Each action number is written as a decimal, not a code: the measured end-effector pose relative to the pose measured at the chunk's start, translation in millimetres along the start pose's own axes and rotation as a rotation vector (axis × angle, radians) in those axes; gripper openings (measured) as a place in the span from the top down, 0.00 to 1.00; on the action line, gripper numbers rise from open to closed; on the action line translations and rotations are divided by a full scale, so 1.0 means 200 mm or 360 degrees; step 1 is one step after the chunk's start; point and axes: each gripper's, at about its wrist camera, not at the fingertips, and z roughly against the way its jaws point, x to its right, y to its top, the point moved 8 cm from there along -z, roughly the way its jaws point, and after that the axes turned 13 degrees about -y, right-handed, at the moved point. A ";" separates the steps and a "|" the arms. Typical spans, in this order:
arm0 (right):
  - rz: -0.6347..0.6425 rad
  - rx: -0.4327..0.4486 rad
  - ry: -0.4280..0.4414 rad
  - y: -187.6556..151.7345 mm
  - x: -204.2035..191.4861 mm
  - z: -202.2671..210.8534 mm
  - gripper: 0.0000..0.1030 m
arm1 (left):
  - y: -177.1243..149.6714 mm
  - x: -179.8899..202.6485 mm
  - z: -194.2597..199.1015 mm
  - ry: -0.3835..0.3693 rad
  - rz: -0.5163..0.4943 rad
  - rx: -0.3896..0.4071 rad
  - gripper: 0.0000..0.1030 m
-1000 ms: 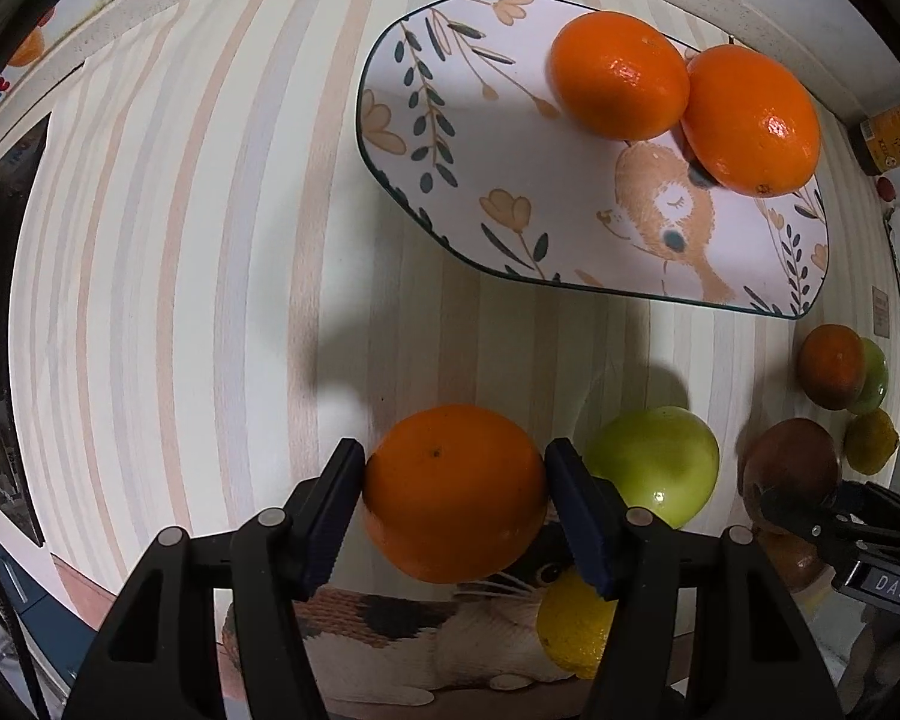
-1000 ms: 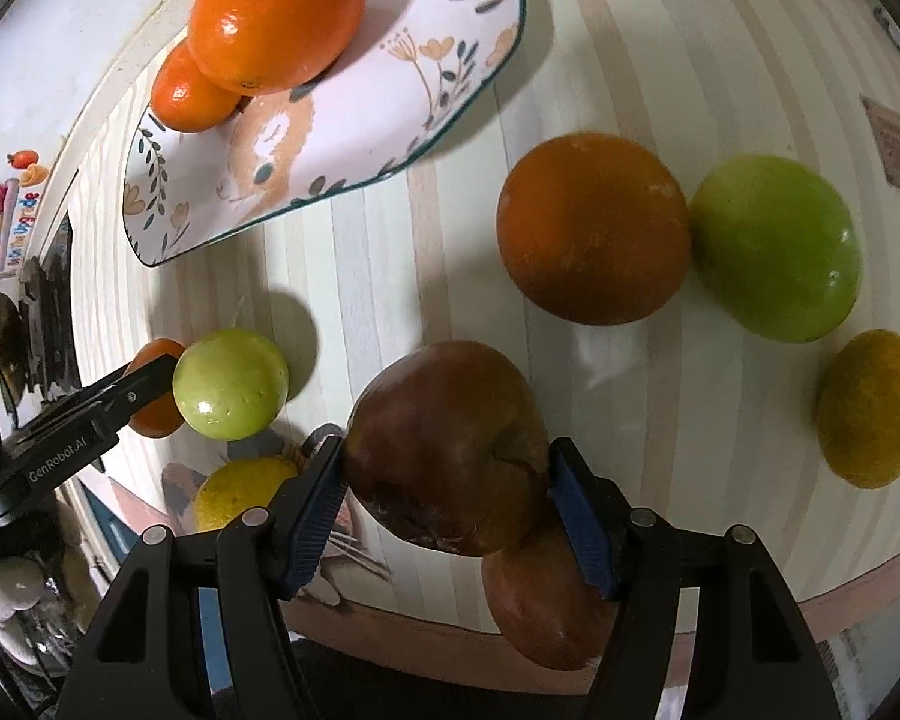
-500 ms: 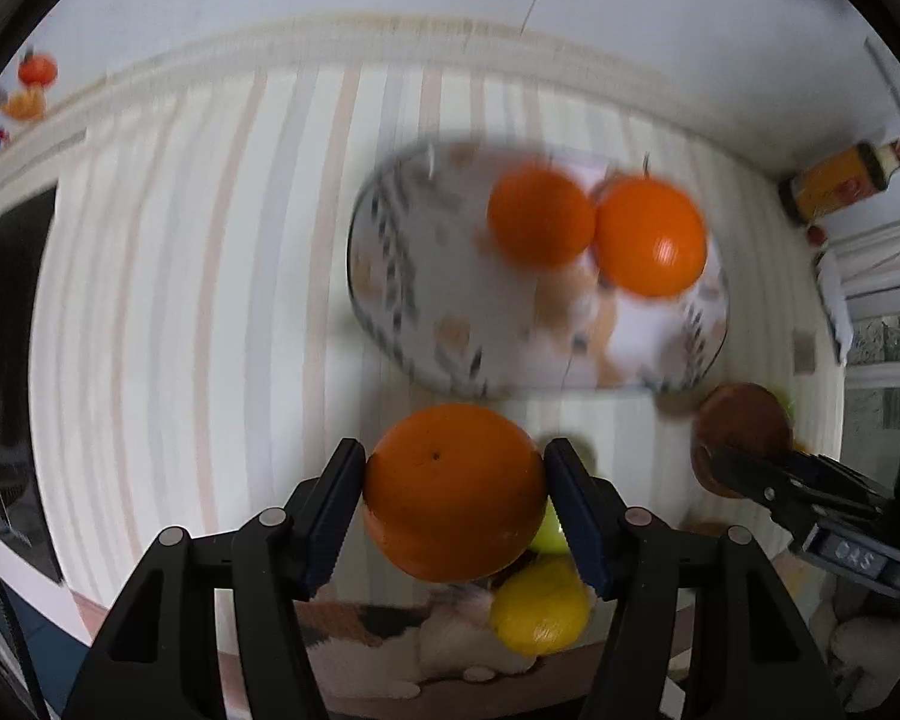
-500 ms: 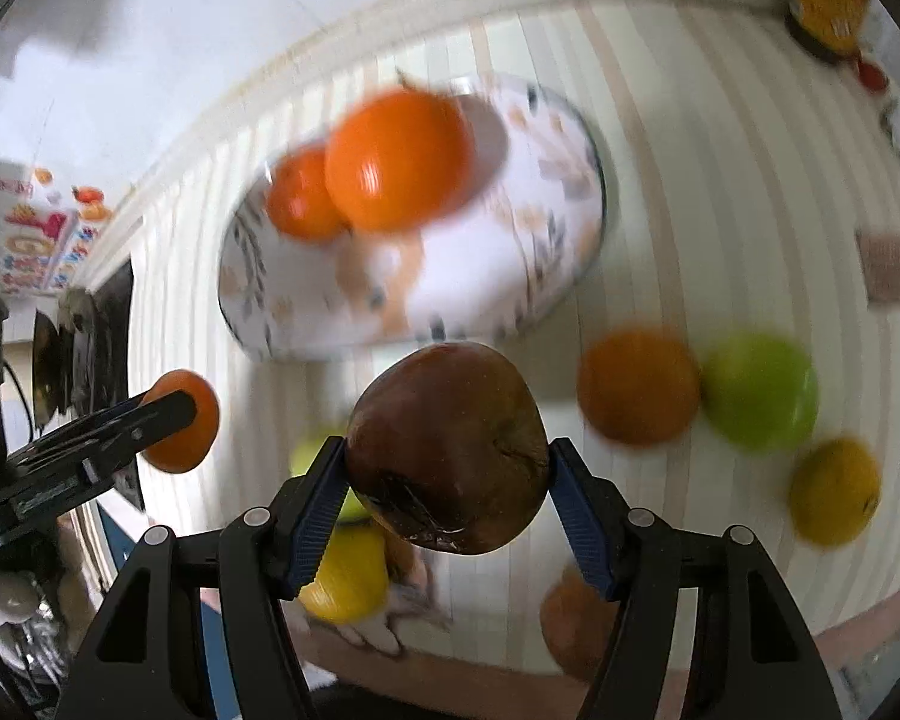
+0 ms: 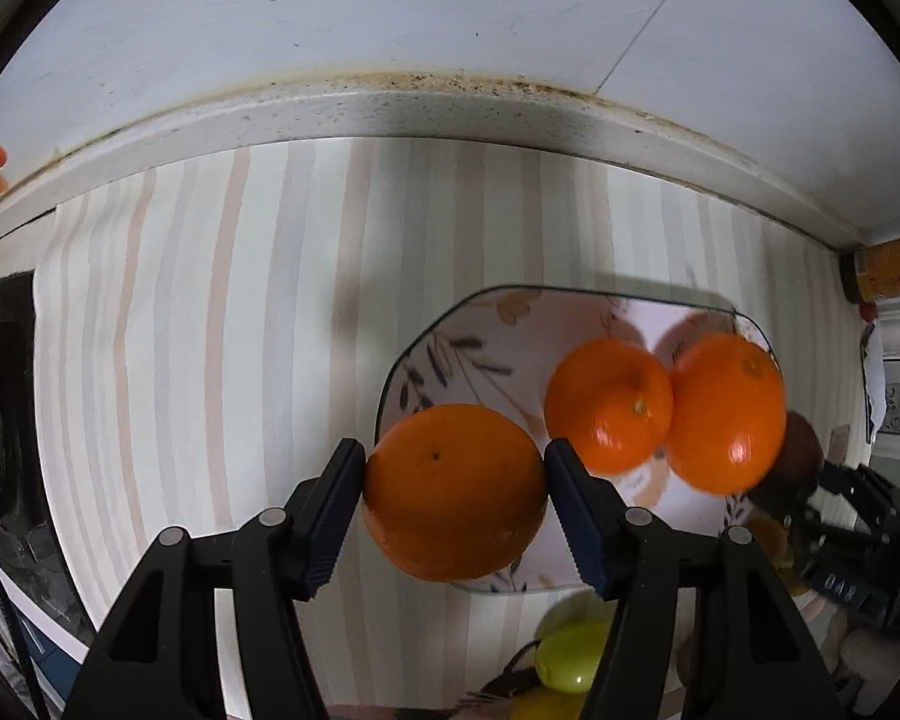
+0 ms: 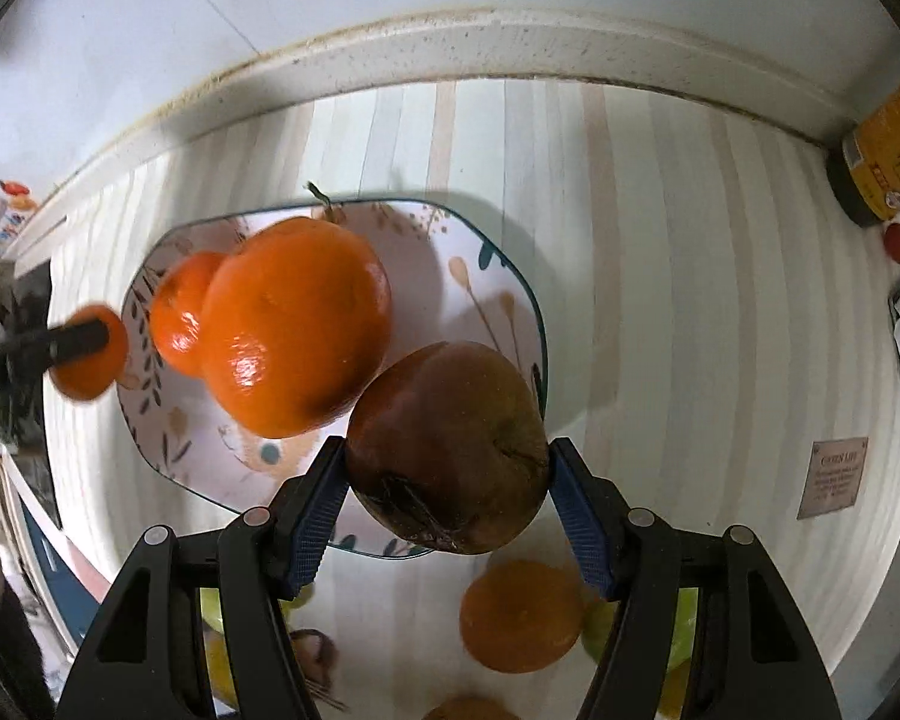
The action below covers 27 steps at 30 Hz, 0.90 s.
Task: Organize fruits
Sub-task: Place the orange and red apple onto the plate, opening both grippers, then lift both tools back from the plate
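left gripper (image 5: 455, 489) jaws clenched on an orange (image 5: 455, 492), held over the near-left rim of the floral plate (image 5: 498, 324); two oranges already on it. right gripper (image 6: 447, 489) jaws grasping a brown-red apple (image 6: 447, 447) above the plate's right edge. step in hand: carry-to-plate. next: lower, release into bare spots.

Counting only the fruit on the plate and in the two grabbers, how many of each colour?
Orange: 3 (two shiny oranges on the flowery plate, one matte orange in the left gripper)
Brown: 1 (brown fruit in the right gripper)
Total: 4
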 end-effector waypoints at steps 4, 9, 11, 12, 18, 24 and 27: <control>0.0008 0.0003 0.0008 -0.01 -0.02 -0.02 0.32 | 0.03 0.00 -0.07 0.0030 -0.0006 -0.0045 0.42; -0.0033 -0.0004 0.0039 0.00 -0.01 -0.02 0.32 | 0.03 -0.03 -0.12 0.0073 0.0007 -0.0065 0.40; -0.0060 -0.0012 0.0054 -0.03 -0.03 -0.02 0.27 | 0.03 -0.03 -0.13 0.0060 0.0043 -0.0045 0.41; -0.0068 -0.0010 0.0063 -0.03 -0.01 -0.01 0.20 | 0.03 -0.03 -0.13 0.0051 0.0052 -0.0038 0.41; -0.0146 0.0002 0.0068 -0.05 0.05 0.06 0.09 | 0.02 -0.03 -0.07 0.0063 0.0039 0.0030 0.18; -0.0179 0.0083 -0.0022 -0.09 0.08 0.18 0.09 | -0.06 -0.04 0.03 0.0082 0.0050 0.0090 0.10; -0.0165 0.0132 -0.0083 -0.14 0.05 0.25 0.09 | -0.13 -0.05 0.11 0.0122 0.0034 0.0155 0.09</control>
